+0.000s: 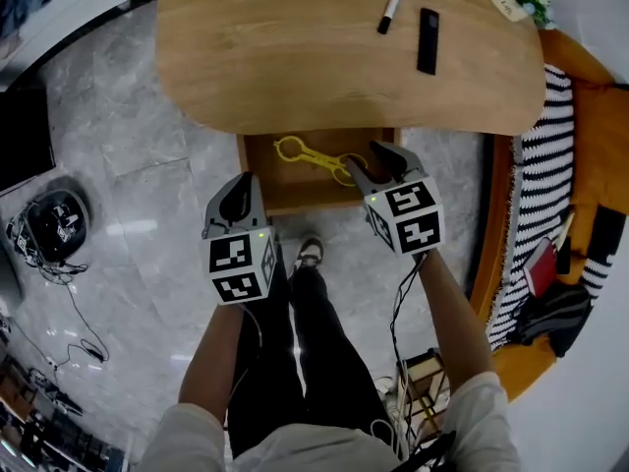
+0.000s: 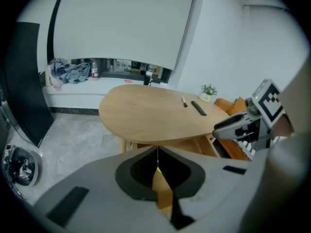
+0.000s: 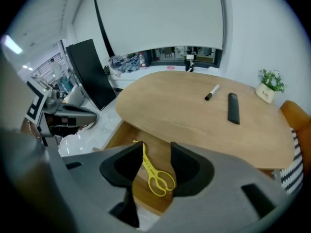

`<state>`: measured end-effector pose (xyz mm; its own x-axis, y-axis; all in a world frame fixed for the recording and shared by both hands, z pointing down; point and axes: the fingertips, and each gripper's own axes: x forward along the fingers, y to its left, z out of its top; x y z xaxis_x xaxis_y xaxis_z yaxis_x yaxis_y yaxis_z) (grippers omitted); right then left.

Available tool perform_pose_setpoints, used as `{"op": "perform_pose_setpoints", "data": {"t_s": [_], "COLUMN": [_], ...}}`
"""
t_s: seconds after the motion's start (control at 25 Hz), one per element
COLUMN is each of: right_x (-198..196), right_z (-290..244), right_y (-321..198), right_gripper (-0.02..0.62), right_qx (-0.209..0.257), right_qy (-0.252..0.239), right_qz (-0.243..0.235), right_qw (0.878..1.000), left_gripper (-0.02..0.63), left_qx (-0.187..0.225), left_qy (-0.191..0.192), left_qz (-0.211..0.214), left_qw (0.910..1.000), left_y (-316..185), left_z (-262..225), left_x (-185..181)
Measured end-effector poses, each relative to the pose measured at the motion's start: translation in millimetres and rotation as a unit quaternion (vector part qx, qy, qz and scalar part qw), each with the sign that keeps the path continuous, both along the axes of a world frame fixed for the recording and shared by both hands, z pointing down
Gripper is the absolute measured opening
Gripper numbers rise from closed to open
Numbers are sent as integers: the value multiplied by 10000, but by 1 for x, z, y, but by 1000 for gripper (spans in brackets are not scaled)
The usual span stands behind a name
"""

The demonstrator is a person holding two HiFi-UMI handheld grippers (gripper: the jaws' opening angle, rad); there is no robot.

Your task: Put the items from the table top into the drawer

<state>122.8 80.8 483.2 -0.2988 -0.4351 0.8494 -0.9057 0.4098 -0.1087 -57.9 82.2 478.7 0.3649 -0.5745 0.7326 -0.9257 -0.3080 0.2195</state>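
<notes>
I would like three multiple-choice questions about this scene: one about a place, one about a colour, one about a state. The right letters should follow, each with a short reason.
1. Where do the scissors lie?
A. on the floor
B. in the open drawer
C. beside the plant

2. What colour are the scissors?
A. yellow
B. red
C. black

3. How does the right gripper stand?
A. shut on the scissors
B. shut and empty
C. open

Answers:
1 B, because they rest on the drawer's bottom.
2 A, because the whole tool is yellow.
3 C, because the right gripper view shows its jaws apart, pressing on nothing, with the scissors lying below them.
</notes>
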Motion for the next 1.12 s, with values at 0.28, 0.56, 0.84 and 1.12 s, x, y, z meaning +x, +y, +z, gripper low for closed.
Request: {"op": "perform_pose_setpoints", "data": {"t_s": [0.28, 0.56, 0.84, 1.12], "right_x": [33, 57, 78, 94], "right_z": [-5, -5, 5, 15], "right_y": [-42, -97, -149, -196], "right_gripper": [172, 172, 169, 169], "right_qx": [102, 232, 285, 324], "right_qy": [-113, -90, -26, 194], "right_qz": [1032, 1715, 2339, 2517], "right_qw": [9945, 9849, 9718, 9671], "left_gripper": [11, 11, 11, 11], "left_qx": [110, 247, 502, 492], "left_qy": [-70, -117, -52, 157], "left_qz": [478, 884, 1196, 1250], "left_qw": [9988, 9957, 9915, 9908], "left_y": [-51, -119, -190, -243], "left_z": [-10, -12, -13, -7], "left_x": [17, 32, 47, 60]}}
